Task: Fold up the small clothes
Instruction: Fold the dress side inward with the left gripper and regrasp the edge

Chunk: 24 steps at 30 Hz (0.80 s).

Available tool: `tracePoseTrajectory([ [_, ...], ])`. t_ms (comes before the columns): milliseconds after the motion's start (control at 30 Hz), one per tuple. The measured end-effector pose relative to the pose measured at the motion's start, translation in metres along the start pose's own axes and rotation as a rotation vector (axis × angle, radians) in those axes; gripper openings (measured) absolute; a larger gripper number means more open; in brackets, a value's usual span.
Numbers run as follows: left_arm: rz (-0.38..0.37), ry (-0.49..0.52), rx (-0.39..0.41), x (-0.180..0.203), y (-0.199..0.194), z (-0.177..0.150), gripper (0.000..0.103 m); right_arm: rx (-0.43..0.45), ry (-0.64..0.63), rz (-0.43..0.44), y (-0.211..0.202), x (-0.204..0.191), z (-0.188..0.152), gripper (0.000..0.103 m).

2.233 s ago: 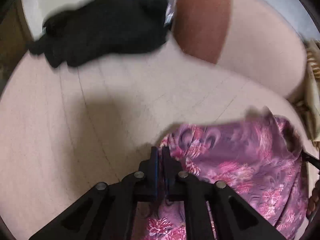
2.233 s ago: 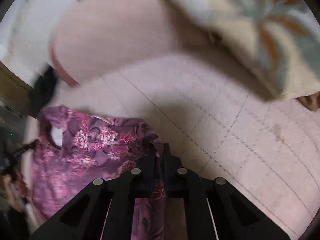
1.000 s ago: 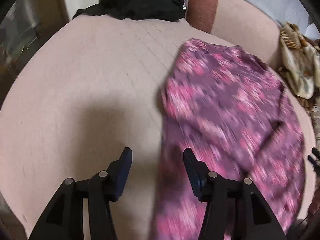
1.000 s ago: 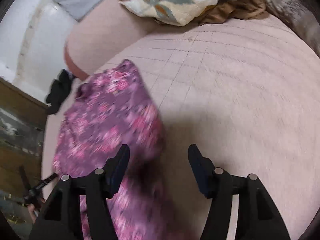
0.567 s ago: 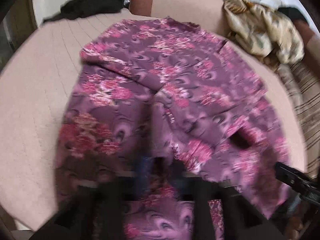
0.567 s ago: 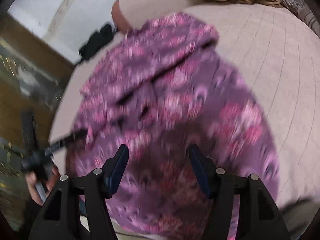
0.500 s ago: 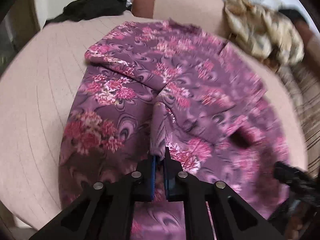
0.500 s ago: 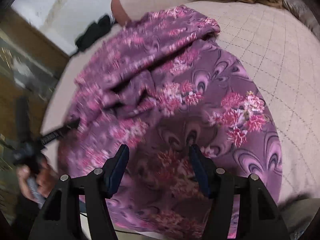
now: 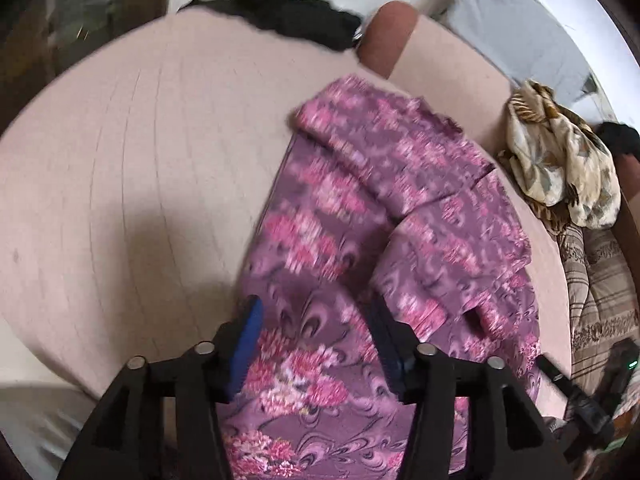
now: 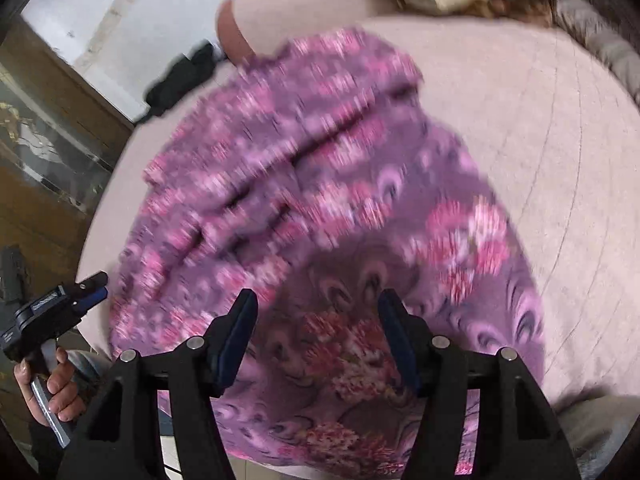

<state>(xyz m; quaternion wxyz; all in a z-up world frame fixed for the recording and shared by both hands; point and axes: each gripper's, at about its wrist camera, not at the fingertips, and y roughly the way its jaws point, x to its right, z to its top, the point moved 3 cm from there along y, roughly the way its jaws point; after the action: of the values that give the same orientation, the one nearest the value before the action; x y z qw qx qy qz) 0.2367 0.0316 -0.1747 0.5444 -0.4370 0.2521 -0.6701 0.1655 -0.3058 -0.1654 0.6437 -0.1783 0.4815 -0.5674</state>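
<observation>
A purple garment with pink flowers [image 9: 380, 208] lies loosely folded on the pale pink cushion [image 9: 140, 160], its upper layers rumpled. My left gripper [image 9: 314, 308] hovers over the garment's near left edge. Its jaws are opening, and the cloth lies under them, not pinched. In the right wrist view the same garment [image 10: 320, 168] fills the middle. My right gripper [image 10: 317, 300] stands open above its near edge with nothing gripped. The left gripper [image 10: 92, 284] also shows at the far left of that view, held in a hand [image 10: 60, 384].
A black garment [image 9: 288, 16] lies at the cushion's far edge beside a round pink bolster [image 9: 388, 36]. A cream leaf-patterned cloth [image 9: 560, 160] and striped fabric [image 9: 600, 280] lie to the right. A dark wooden cabinet [image 10: 40, 140] stands off the left side.
Half a second ago my left gripper was shut on a fold of the purple garment. It has since opened, let the fold go and shifted left. My right gripper stayed open.
</observation>
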Motion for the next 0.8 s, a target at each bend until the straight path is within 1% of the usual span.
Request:
tracePoseTrajectory([
  [33, 0.011, 0.034, 0.022, 0.007, -0.006, 0.009, 0.07, 0.029, -0.02, 0.008, -0.008, -0.005, 0.009, 0.063],
  [67, 0.021, 0.055, 0.036, 0.013, -0.007, 0.018, 0.073, 0.07, -0.038, 0.005, -0.018, -0.008, 0.021, 0.069],
  [100, 0.03, 0.074, 0.048, 0.017, -0.008, 0.028, 0.077, 0.093, -0.047, 0.007, -0.023, -0.009, 0.031, 0.077],
  [133, 0.04, 0.088, 0.059, 0.021, -0.009, 0.039, 0.081, 0.112, -0.056, 0.015, -0.027, -0.009, 0.044, 0.08],
  [167, 0.047, 0.098, 0.068, 0.025, -0.007, 0.054, 0.083, 0.119, -0.062, 0.027, -0.029, -0.008, 0.058, 0.082],
  [233, 0.054, 0.116, 0.079, 0.029, 0.002, 0.083, 0.086, 0.106, -0.074, 0.056, -0.027, -0.004, 0.091, 0.084],
  [267, 0.061, 0.128, 0.075, 0.031, 0.011, 0.099, 0.086, 0.094, -0.078, 0.066, -0.023, -0.001, 0.104, 0.087],
  [300, 0.065, 0.139, 0.069, 0.032, 0.02, 0.114, 0.086, 0.075, -0.086, 0.079, -0.016, 0.002, 0.12, 0.091],
  [333, 0.07, 0.153, 0.064, 0.033, 0.03, 0.129, 0.086, 0.034, -0.095, 0.08, -0.005, 0.005, 0.134, 0.092],
  [400, 0.09, 0.187, 0.051, 0.036, 0.058, 0.161, 0.086, -0.063, -0.101, 0.042, 0.026, 0.015, 0.163, 0.093],
  [433, 0.097, 0.206, 0.033, 0.037, 0.073, 0.176, 0.086, -0.092, -0.099, 0.035, 0.043, 0.021, 0.179, 0.093],
  [500, 0.11, 0.232, -0.009, 0.041, 0.108, 0.205, 0.086, -0.112, -0.089, 0.027, 0.074, 0.034, 0.21, 0.093],
  [567, 0.127, 0.216, -0.05, 0.044, 0.144, 0.235, 0.086, -0.125, -0.053, 0.016, 0.103, 0.05, 0.24, 0.093],
  [633, 0.105, 0.217, -0.084, 0.05, 0.173, 0.257, 0.086, -0.145, -0.022, 0.001, 0.138, 0.064, 0.271, 0.092],
  [667, 0.103, 0.218, -0.101, 0.053, 0.191, 0.27, 0.086, -0.151, -0.021, -0.028, 0.158, 0.071, 0.289, 0.092],
  [733, 0.1, 0.206, -0.131, 0.056, 0.222, 0.291, 0.086, -0.156, -0.022, -0.061, 0.184, 0.08, 0.31, 0.087],
  [767, 0.101, 0.199, -0.137, 0.056, 0.232, 0.299, 0.086, -0.163, -0.019, -0.068, 0.197, 0.085, 0.319, 0.081],
  [800, 0.104, 0.188, -0.138, 0.055, 0.244, 0.308, 0.085, -0.17, -0.011, -0.073, 0.209, 0.091, 0.328, 0.072],
])
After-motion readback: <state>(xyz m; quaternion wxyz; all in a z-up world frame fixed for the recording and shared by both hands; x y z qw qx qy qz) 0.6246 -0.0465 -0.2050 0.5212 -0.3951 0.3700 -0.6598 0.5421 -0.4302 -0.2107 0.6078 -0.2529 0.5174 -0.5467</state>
